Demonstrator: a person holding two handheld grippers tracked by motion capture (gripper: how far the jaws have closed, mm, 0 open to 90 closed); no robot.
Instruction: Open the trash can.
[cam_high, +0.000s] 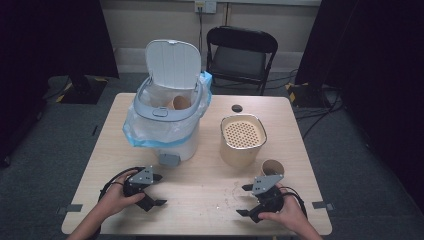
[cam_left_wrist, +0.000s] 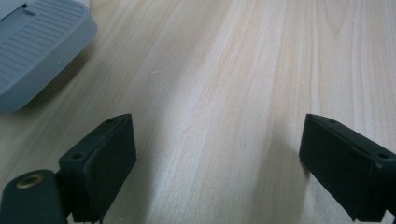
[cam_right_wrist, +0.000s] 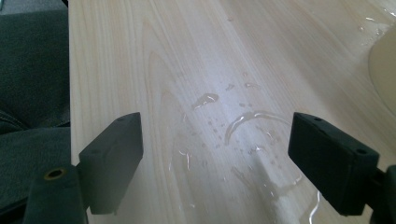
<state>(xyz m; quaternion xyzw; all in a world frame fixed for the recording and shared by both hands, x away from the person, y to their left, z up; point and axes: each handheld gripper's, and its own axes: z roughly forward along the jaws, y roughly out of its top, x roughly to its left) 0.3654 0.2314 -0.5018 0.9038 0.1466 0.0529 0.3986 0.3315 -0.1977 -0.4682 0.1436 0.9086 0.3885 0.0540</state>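
Looking down from the high view, I see first the wooden table (cam_high: 200, 200), which carries everything. The biggest thing on it is the white pedal bin (cam_high: 167, 117) at the back left. Its lid (cam_high: 173, 62) stands open and upright, a blue bag lines its rim, and a brown paper cup (cam_high: 179, 103) lies inside. Its grey pedal (cam_high: 168, 160) points toward me. To the right of the bin, apart from it, stands a cream container (cam_high: 242, 140) with a perforated top. Just beside its front right side stands a second paper cup (cam_high: 272, 168), upright and open.

In my left hand, the left gripper (cam_high: 154, 189) rests near the front left of the table, a little in front of the pedal. In the left gripper view its fingers (cam_left_wrist: 105, 161) stand wide apart, with bare wood between them, so it holds nothing. The pedal (cam_left_wrist: 37, 46) appears in the upper left corner there.

The right gripper (cam_high: 245, 200) is at the front right, near the second cup but not touching it. Its fingers (cam_right_wrist: 114, 158) are also wide apart and hold nothing. Between them the table (cam_right_wrist: 140, 56) is wet with small water drops (cam_right_wrist: 243, 126), the smallest things I can see.
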